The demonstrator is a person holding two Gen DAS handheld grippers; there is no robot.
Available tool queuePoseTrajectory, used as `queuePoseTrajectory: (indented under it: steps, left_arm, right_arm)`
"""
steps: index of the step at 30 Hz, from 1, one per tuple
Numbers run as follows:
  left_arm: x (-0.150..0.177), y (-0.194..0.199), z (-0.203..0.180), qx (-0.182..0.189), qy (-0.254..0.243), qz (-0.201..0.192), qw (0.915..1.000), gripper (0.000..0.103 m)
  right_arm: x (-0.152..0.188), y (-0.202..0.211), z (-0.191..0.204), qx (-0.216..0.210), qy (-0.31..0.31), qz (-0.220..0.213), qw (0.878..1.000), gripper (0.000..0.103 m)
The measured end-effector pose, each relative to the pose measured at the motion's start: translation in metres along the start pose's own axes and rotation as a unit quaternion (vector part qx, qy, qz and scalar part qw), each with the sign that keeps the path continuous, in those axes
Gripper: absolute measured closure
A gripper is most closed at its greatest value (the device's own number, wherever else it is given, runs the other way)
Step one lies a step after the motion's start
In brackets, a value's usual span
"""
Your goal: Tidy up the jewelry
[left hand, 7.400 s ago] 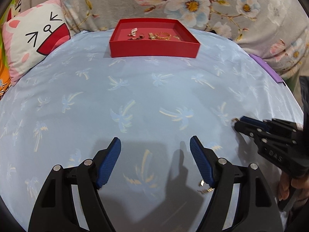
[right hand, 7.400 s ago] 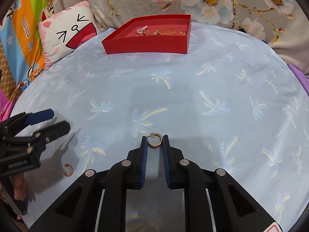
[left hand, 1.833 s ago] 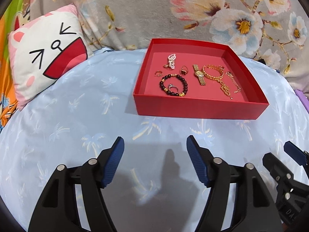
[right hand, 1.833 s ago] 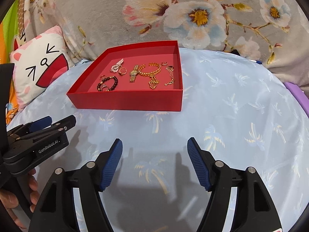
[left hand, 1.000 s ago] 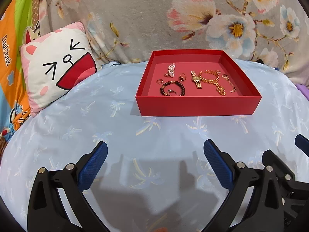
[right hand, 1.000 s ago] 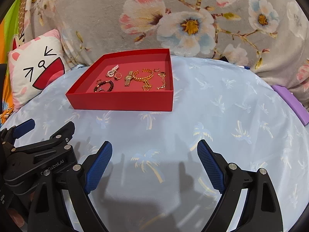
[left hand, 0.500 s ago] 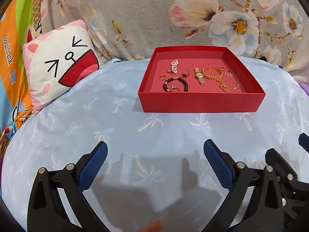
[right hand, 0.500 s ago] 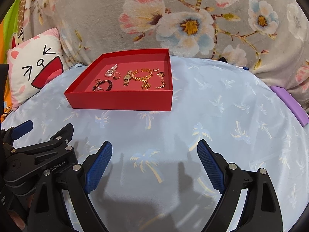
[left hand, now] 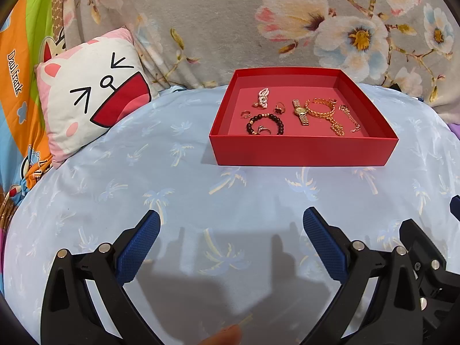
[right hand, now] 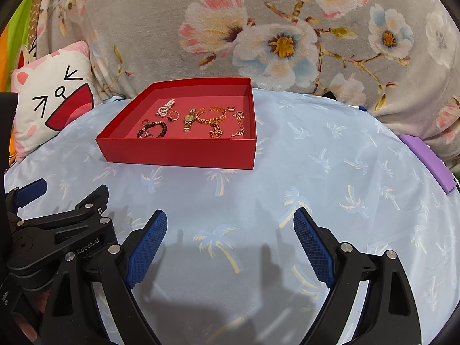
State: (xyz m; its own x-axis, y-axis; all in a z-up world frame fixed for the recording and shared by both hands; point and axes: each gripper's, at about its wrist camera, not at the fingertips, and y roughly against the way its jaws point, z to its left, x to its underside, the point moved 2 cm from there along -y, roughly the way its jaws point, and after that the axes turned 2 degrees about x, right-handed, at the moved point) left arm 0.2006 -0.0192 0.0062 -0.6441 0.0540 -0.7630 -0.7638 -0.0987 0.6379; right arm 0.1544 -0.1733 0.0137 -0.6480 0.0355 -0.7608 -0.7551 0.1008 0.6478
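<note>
Red tray on the bedsheet holds the jewelry; nothing loose visible, so you look nearly done. Left gripper and right gripper both spread, empty.

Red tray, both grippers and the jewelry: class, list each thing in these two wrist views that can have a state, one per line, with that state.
Red tray: lidless, resting flat on the blue sheet.
Gold watch: lying flat inside the tray, strap stretched out.
Dark bead bracelet: lying in the tray, looped closed.
Gold chain bracelet: lying in the tray beside the watch.
Left gripper: open, empty.
Right gripper: open, empty.
Cat pillow: propped tilted against the floral blanket.
</note>
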Motion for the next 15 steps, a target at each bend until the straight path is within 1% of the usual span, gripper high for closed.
queuePoseTrajectory:
  steps: [15]
  left_arm:
    - [0.0002, 0.0002, 0.0001, -0.001, 0.001, 0.002, 1.0, 0.006]
  right_arm:
    - [-0.0002, -0.0004, 0.0002, 0.001, 0.001, 0.0, 1.0, 0.016]
